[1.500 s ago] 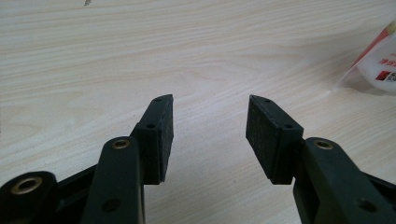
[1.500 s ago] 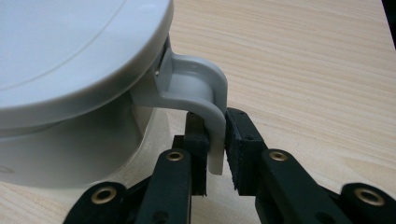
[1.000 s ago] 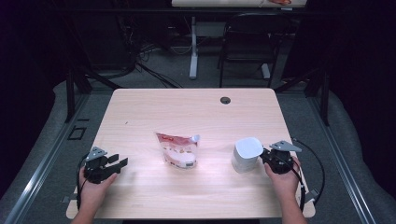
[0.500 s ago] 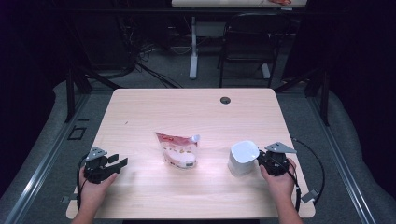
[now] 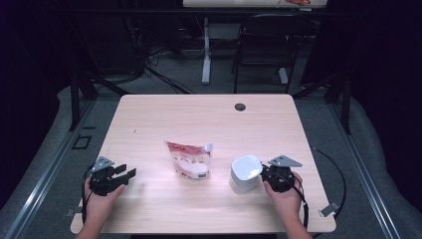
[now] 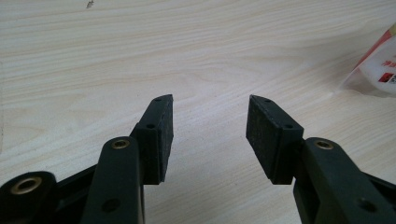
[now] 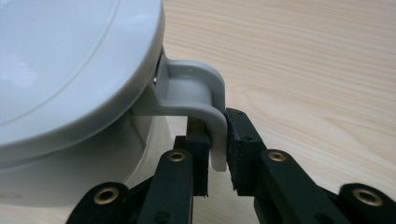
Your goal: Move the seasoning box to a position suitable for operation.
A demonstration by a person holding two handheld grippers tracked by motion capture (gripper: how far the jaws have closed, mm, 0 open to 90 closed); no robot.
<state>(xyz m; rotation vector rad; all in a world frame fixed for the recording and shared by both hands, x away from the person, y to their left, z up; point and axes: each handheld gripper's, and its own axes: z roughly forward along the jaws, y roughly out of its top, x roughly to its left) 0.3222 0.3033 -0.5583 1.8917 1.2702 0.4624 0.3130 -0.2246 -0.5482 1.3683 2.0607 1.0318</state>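
Right gripper [image 7: 215,154] clamps canister [image 5: 245,174] handle [image 7: 205,98]; left gripper [image 5: 115,177] empty, agape at 8 o'clock. Thin grip risks tipping canister.

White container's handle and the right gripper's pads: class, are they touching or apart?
Touching. The right gripper view shows the right gripper with both pads clamped on the white container's handle.

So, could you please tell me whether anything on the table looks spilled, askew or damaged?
Nothing stands out. The white lidded container sits upright, with the right gripper clamped on its handle. The snack pouch looks intact at mid-table, with nothing spilled around it. The left gripper rests open over bare wood.
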